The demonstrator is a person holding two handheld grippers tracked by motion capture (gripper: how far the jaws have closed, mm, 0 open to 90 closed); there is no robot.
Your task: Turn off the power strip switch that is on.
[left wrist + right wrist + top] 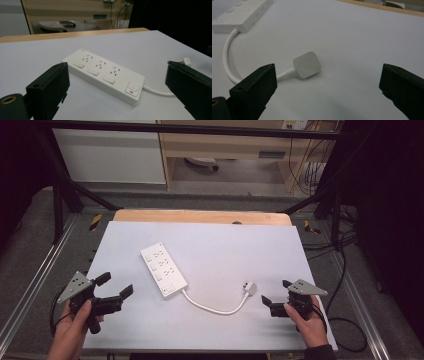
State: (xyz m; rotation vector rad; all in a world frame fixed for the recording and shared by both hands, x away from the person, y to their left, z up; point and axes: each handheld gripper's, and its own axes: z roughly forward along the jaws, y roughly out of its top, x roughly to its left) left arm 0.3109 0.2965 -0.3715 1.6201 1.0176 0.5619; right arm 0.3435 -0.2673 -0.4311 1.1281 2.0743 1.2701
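Long white plastic power strip (163, 269) lies flat near middle of white tabletop (225, 245), slanted. Three rows of plug holes, square switch with red mark at near end. Short white cord (212, 307) curves from that end to flat white square plug (250, 288).

Left tongs (115, 287) open wide, holding nothing, near strip's left side, not touching. Right tongs (276, 299) open wide, holding nothing, just beside plug, not touching.

Lab: black frame rig (60, 195) round table (210, 245), loose cables (310, 170) behind.
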